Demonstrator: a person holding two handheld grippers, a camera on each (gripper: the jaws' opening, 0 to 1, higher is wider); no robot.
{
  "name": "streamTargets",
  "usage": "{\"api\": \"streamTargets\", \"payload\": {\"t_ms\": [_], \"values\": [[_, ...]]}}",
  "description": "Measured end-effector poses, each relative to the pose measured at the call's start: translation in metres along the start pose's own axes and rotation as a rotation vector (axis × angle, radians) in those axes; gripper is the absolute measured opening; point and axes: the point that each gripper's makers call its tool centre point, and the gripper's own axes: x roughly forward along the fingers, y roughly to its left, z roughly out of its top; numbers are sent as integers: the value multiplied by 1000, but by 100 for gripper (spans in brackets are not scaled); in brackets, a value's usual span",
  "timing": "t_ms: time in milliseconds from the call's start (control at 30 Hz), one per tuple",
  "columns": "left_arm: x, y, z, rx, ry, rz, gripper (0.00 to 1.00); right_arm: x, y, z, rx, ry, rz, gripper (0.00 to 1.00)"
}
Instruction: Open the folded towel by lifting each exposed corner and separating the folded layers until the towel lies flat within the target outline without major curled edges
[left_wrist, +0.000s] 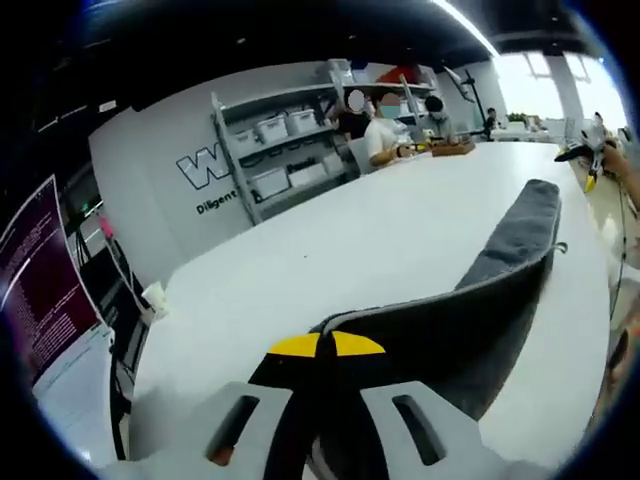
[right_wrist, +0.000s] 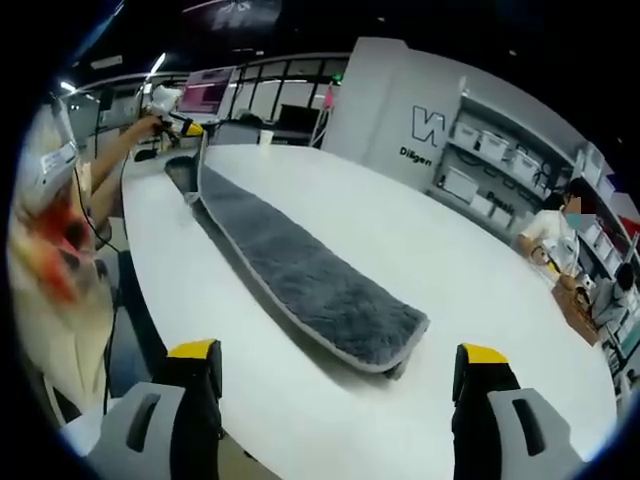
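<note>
A dark grey fluffy towel lies as a long folded strip on the white table. Its near end rests just ahead of my right gripper, whose yellow-tipped jaws stand wide open with nothing between them. The far end of the strip is raised off the table, where my left gripper holds it in a person's hand. In the left gripper view the left gripper is shut on the towel's edge, and the towel runs away towards the right gripper.
Two people sit at the table's far end beside a wooden box. Shelves with white bins line the wall. A monitor stands off the table's left edge. The table edge runs close beside the towel.
</note>
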Motion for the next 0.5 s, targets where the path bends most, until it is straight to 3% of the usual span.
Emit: {"api": "streamTargets", "payload": {"t_ms": [300,500], "values": [[27,9,4,0,23,20,1,-4,-1,1,1,2,-10,96],[45,15,-4,-29,47,20,1,-4,2,-1,-4,15,-7,97]]}}
